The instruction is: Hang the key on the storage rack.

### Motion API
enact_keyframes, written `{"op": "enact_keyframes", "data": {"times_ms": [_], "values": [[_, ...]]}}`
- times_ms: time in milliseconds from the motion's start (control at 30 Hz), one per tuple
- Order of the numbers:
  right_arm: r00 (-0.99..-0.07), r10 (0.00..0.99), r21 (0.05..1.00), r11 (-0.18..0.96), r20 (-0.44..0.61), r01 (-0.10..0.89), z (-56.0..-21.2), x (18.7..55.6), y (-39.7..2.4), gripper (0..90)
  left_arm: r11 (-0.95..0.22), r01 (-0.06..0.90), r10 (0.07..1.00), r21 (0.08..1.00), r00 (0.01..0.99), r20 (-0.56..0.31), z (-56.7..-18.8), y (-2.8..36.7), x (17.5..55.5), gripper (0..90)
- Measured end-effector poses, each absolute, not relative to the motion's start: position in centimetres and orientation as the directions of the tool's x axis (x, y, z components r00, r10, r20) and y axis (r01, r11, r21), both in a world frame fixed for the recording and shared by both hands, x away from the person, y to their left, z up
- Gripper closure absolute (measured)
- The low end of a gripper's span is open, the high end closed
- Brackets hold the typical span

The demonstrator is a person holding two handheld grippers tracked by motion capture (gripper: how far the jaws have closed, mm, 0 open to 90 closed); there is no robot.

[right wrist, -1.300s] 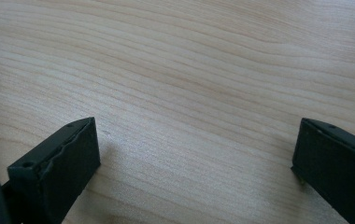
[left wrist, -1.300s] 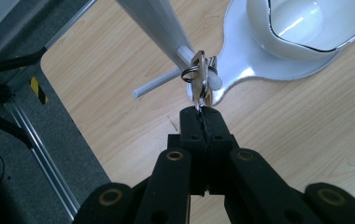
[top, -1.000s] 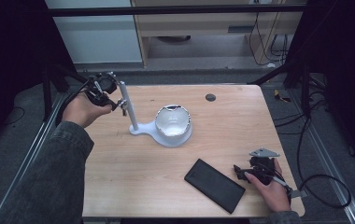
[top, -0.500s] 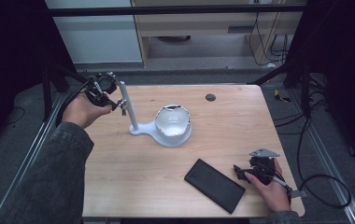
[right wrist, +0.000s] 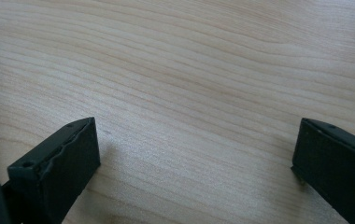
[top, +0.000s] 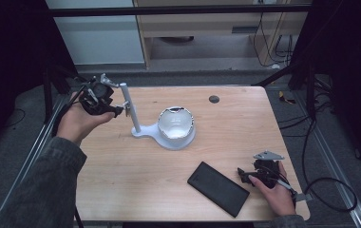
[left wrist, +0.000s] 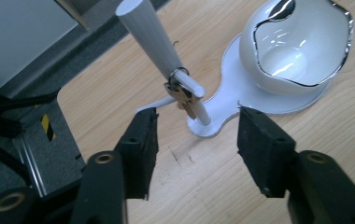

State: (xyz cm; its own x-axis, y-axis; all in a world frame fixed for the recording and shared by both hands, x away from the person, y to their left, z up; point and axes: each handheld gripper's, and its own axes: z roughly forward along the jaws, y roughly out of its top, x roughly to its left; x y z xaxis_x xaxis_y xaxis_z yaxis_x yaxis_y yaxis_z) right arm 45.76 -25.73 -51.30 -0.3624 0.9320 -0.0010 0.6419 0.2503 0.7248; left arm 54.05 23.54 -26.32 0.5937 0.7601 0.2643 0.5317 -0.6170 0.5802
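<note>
A white stand (top: 143,133) holds an upright pole (top: 130,107) and a glossy white bowl (top: 175,123) with a jagged rim. A small key on a ring (left wrist: 181,94) hangs from a short peg on the pole (left wrist: 154,37). My left gripper (top: 120,110) hovers just left of the pole, open. Its jaws have just been opening, and nothing lies between them (left wrist: 199,140); the key hangs just beyond the tips. My right gripper (top: 243,175) rests at the table's near right, open over bare wood (right wrist: 194,158), beside a black phone (top: 219,188).
The wooden table (top: 245,128) has a small dark round spot (top: 213,99) near its far edge. A dark metal frame and cables ring the table. The bowl (left wrist: 297,46) stands right of the pole in the left gripper view.
The left gripper's jaws have opened and the hand has drawn back slightly from the pole, with the key left hanging on its peg. The right hand has not moved.
</note>
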Motion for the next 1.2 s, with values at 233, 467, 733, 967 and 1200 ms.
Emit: {"op": "enact_keyframes", "data": {"times_ms": [233, 467, 733, 967, 1200], "values": [[-0.361, 0.933, 0.724, 0.244, 0.007, 0.646, -51.3, 45.7, -25.7, 0.9, -0.613, 0.432, 0.725, 0.662, 0.641, 0.252, -29.0, 22.7, 49.7, 30.1], [-0.387, 0.922, 0.729, 0.27, -0.007, 0.629, -51.0, 45.7, -25.7, 6.8, -0.83, 0.123, 0.426, 0.544, 0.769, 0.477, -31.5, 21.8, 48.8, 23.1], [-0.385, 0.922, 0.762, 0.282, -0.047, 0.583, -50.2, 45.1, -25.4, 8.3, -0.821, 0.095, 0.391, 0.562, 0.811, 0.434, -36.3, 19.4, 48.2, 24.4], [-0.381, 0.923, 0.77, 0.28, -0.053, 0.573, -50.0, 45.0, -25.5, 8.9, -0.807, 0.072, 0.362, 0.585, 0.844, 0.396, -39.1, 17.9, 48.4, 29.2], [-0.382, 0.922, 0.778, 0.282, -0.058, 0.562, -49.8, 44.9, -25.6, 9.0, -0.799, 0.054, 0.336, 0.599, 0.865, 0.371, -40.6, 16.3, 48.5, 36.1]]}}
